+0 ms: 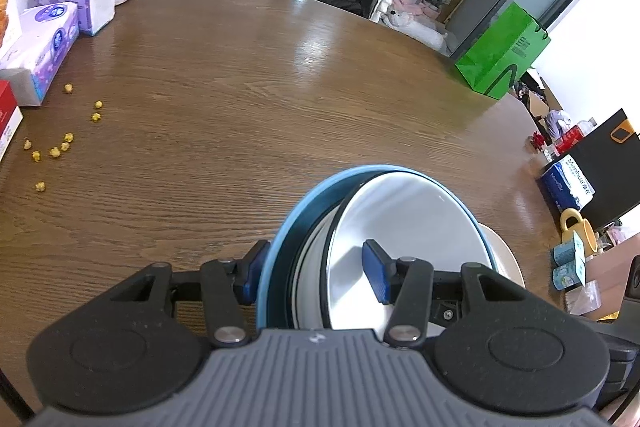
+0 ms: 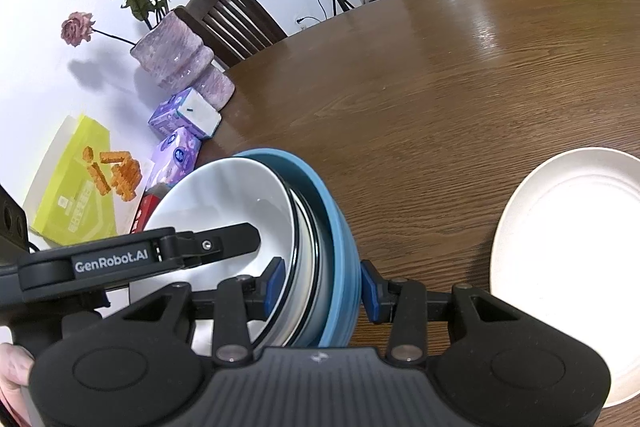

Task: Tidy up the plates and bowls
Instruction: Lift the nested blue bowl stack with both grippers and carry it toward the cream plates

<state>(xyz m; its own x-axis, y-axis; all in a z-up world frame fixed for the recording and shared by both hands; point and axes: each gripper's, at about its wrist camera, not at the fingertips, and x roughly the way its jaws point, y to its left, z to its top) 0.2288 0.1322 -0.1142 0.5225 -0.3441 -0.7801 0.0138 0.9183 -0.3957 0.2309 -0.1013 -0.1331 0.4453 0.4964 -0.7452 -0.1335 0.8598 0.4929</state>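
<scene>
While we hold the nested stack between both tools, most of the sorting looks done to us: a white bowl (image 1: 404, 227) sits inside a blue bowl (image 1: 280, 251), with at least one more dish sandwiched between them, though we cannot count the layers. At the left edge of the surface (image 1: 240, 99) lie tissue packs (image 1: 44, 43) and scattered yellow crumbs (image 1: 60, 143), which are no part of our job. Our left gripper (image 1: 316, 277) has its jaws closed on the stack's rim, one pad outside the blue wall and one inside the white bowl. Our right gripper (image 2: 322, 287) clamps the opposite rim the same way. The stack appears lifted and tilted above the near edge. To the right, a lone white plate (image 2: 576, 251) rests flat near the surface's near right edge, apart from the stack; joining stack and plate seems to be what remains.
</scene>
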